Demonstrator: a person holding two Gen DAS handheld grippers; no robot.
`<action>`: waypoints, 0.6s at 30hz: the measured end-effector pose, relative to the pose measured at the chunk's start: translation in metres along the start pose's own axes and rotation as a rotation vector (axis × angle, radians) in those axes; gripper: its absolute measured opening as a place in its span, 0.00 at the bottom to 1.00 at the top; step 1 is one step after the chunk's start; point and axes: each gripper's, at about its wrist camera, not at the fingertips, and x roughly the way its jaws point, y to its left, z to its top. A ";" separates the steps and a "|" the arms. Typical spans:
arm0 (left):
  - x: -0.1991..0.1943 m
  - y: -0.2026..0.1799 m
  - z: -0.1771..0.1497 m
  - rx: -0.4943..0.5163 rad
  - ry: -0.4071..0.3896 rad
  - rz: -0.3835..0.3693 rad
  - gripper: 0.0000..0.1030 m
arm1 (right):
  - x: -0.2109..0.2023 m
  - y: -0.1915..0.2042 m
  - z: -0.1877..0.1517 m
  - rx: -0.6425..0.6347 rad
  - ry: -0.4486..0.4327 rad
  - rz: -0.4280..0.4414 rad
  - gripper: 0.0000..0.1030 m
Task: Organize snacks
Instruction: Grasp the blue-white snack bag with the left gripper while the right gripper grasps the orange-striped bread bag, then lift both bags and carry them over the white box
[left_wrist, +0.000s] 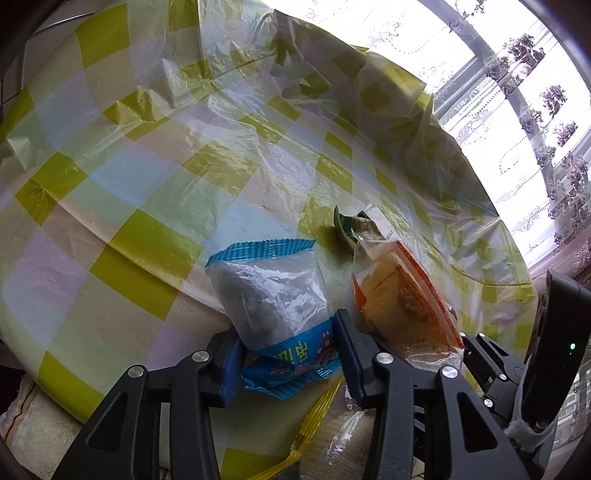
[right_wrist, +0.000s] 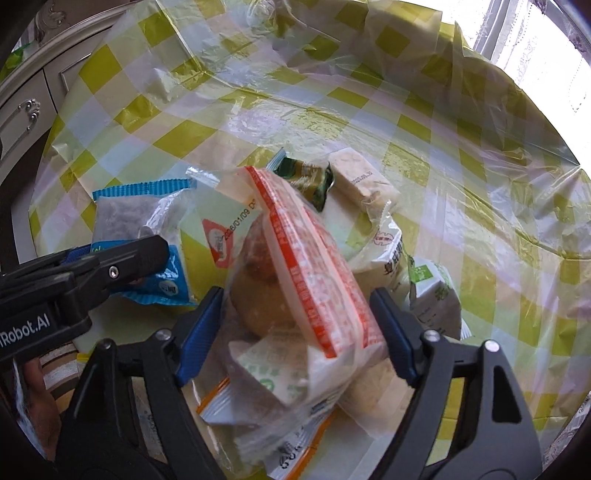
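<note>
We see two sets of tongs working over a worktop (left_wrist: 122, 192) covered by a yellow-green checked cloth under clear plastic film.

Left tongs (left_wrist: 286, 350): the jaws are closed against the lower part of a blue-trimmed snack packet (left_wrist: 275, 295), holding it upright with its crimped top edge toward the middle of the worktop. In the right wrist view the same packet (right_wrist: 125, 218) appears at left, with a left finger (right_wrist: 140, 254) lying across it.

Right tongs (right_wrist: 295, 332): the jaws are partly closed on an orange-striped clear packet (right_wrist: 295, 266) containing a round brown pastry; both blue pads press its sides. In the left wrist view this packet (left_wrist: 402, 291) stands just beside the blue-trimmed one, on its right.

Behind the held packets, a small dark green packet (right_wrist: 306, 177) lies on the cloth, touching a pale rectangular bar (right_wrist: 360, 177). A white packet with green print (right_wrist: 432, 291) lies just right of the right tongs. More wrapped snacks lie beneath the orange-striped packet, at the near edge
</note>
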 end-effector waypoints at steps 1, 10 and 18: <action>0.000 0.000 0.000 0.000 0.000 0.001 0.45 | 0.002 0.000 0.000 0.003 0.006 0.001 0.68; 0.002 -0.001 -0.001 0.005 -0.001 0.002 0.45 | 0.000 -0.007 -0.002 0.044 -0.025 0.033 0.58; 0.002 -0.003 -0.002 0.012 -0.003 0.004 0.44 | -0.008 -0.008 -0.004 0.073 -0.056 0.044 0.50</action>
